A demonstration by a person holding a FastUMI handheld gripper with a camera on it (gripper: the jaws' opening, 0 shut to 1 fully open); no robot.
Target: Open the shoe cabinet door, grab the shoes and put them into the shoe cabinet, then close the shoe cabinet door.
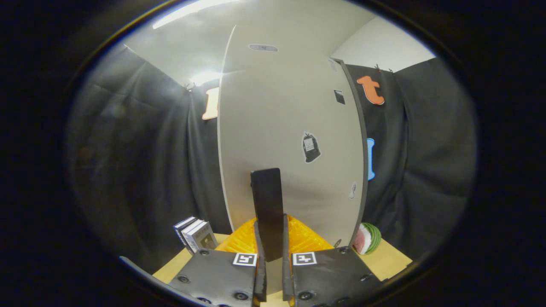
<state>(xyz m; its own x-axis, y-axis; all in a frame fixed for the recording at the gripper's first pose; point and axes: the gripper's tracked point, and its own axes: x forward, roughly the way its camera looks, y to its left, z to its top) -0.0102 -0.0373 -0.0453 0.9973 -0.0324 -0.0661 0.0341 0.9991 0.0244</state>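
Note:
The white cabinet door [281, 128], dotted with small stickers, stands tall right in front of me. Its dark right edge [361, 170] shows as a thin strip. A flat black handle [266, 200] sticks up from the door's lower part. My gripper [271, 230] is shut on this handle, one finger pressing each side of its lower end. An orange ribbed thing [305, 241] lies just beyond the fingers at the foot of the door; I cannot tell what it is.
A light wooden tabletop [388, 258] runs under the door. A few upright books [196, 234] stand to the left of the fingers. A watermelon-slice toy [367, 238] lies to the right by the door's edge. Black cloth hangs on both sides.

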